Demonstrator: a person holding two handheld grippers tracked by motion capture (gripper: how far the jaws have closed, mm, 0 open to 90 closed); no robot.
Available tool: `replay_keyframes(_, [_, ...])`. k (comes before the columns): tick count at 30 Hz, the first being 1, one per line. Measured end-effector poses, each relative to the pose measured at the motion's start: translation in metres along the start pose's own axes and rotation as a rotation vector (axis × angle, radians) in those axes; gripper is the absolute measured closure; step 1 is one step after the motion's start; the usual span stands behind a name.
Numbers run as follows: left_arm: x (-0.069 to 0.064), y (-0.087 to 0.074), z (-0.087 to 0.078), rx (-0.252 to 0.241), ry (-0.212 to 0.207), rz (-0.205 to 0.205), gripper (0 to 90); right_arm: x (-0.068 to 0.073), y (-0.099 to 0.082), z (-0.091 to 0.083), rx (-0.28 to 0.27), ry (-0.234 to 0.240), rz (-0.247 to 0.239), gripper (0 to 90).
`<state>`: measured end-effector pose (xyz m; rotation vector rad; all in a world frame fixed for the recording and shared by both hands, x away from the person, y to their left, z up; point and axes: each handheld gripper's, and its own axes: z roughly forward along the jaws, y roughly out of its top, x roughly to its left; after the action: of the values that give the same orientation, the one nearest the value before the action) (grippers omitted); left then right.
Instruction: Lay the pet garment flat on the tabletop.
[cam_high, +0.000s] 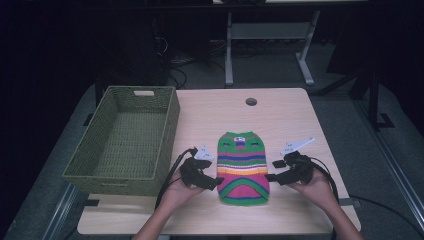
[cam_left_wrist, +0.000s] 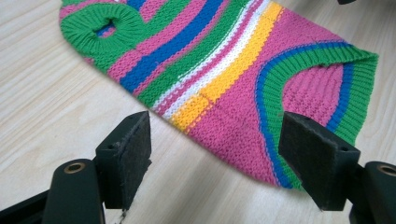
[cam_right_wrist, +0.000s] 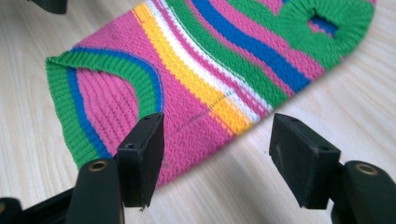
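Garment: small striped knit sweater (cam_high: 243, 168), pink, green, blue, yellow and white bands, lying flat on the bench (cam_high: 280, 107); neck end toward 12 o'clock, hem toward 6 o'clock, on the near half of the bench, a little right of its middle.
Lie of the knit: looks spread out and smooth in the high view; two armholes near the neck end; no fold put into it yet, as far as shows.
Left gripper (cam_high: 216, 181): at 9 o'clock of the sweater, by its lower edge; jaws released and standing wide. In the left gripper view (cam_left_wrist: 212, 154) the side edge of the knit lies on the bench beyond the pads, none of it pinched.
Right gripper (cam_high: 273, 170): at 3 o'clock of the sweater; jaws likewise released. In the right gripper view (cam_right_wrist: 217, 154) the hem corner lies just beyond and under the left pad; pads not pressing on it.
Basket: green woven basket (cam_high: 111, 172) at 9 o'clock on the bench, well apart from the sweater, nothing in it.
Done, by my reading: sweater laid flat and let go.
Left, by my reading: any folding, and a move into the basket if that is where it belongs; the garment would have to be gripped afresh at both sides.
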<state>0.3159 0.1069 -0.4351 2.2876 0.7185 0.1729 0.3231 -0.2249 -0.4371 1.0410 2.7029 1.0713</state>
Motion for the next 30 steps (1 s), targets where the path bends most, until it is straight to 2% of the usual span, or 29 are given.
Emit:
replay_keyframes(5, [0.000, -0.003, -0.003, 0.002, 0.000, -0.012, 23.1, -0.003, -0.007, -0.003, -0.006, -0.008, 0.009, 33.6])
replay_keyframes(9, [-0.001, -0.007, -0.006, 0.002, 0.009, -0.004, 22.9, -0.005, -0.012, -0.006, -0.002, -0.011, 0.012, 31.5])
replay_keyframes(18, [-0.004, -0.018, -0.010, 0.003, 0.027, -0.005, 20.5, -0.007, -0.027, -0.017, -0.039, -0.013, 0.033, 30.3])
replay_keyframes(30, [-0.009, -0.026, -0.018, -0.008, 0.029, -0.001, 20.5, -0.004, -0.040, -0.027, -0.040, -0.038, 0.044, 29.1])
